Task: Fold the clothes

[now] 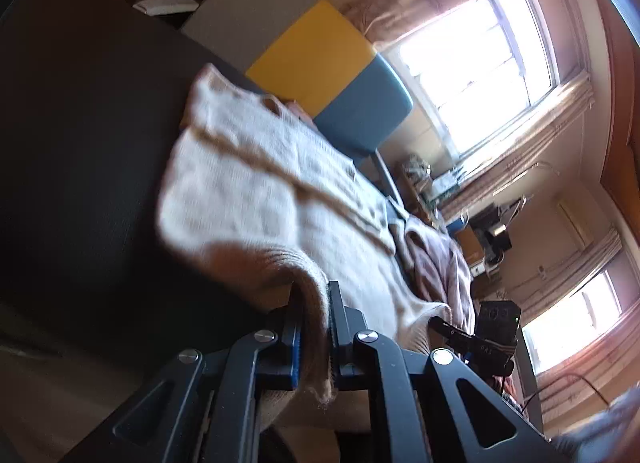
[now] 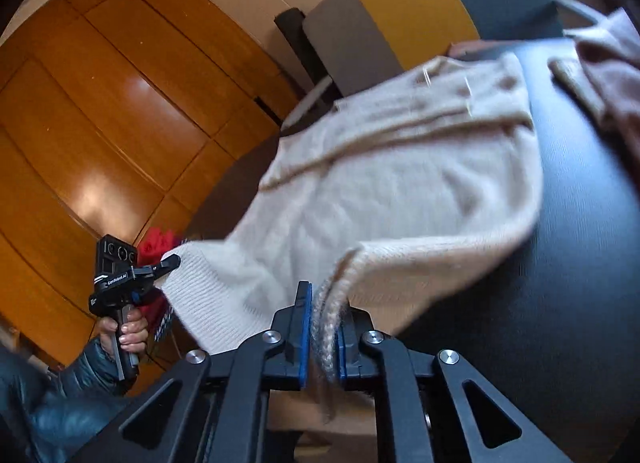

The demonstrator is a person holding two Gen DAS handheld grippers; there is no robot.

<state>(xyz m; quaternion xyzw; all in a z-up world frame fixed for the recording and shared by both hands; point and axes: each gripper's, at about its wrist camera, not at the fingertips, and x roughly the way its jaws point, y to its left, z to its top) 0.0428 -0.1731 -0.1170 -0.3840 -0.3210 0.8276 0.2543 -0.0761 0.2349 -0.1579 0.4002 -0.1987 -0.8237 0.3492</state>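
At the bottom centre of each view, the left hand-held gripper [image 1: 316,343] and right hand-held gripper [image 2: 324,335] are clamped on the hem of the cream sweater [image 2: 400,191], which trails up-frame across the dark desk [image 2: 580,263]. Lift both corners evenly, keeping the hem taut, and carry it toward the collar.

Count, both wrist views.

Grippers: two. Left gripper [image 1: 316,327], also seen in the right wrist view [image 2: 170,263]; right gripper [image 2: 324,327], also seen in the left wrist view [image 1: 440,325].

Garments on the dark bench [image 2: 580,223]: two. One cream knit sweater [image 2: 400,191], one pinkish-brown garment [image 1: 436,263] bunched at the far edge.

Hands in view: one [image 2: 128,331], on the left gripper's handle.

Windows: two [image 1: 476,67] [image 1: 572,323].

Cushion panels past the bench's far edge: three — grey [image 1: 256,11], yellow [image 1: 316,51], blue [image 1: 364,111].
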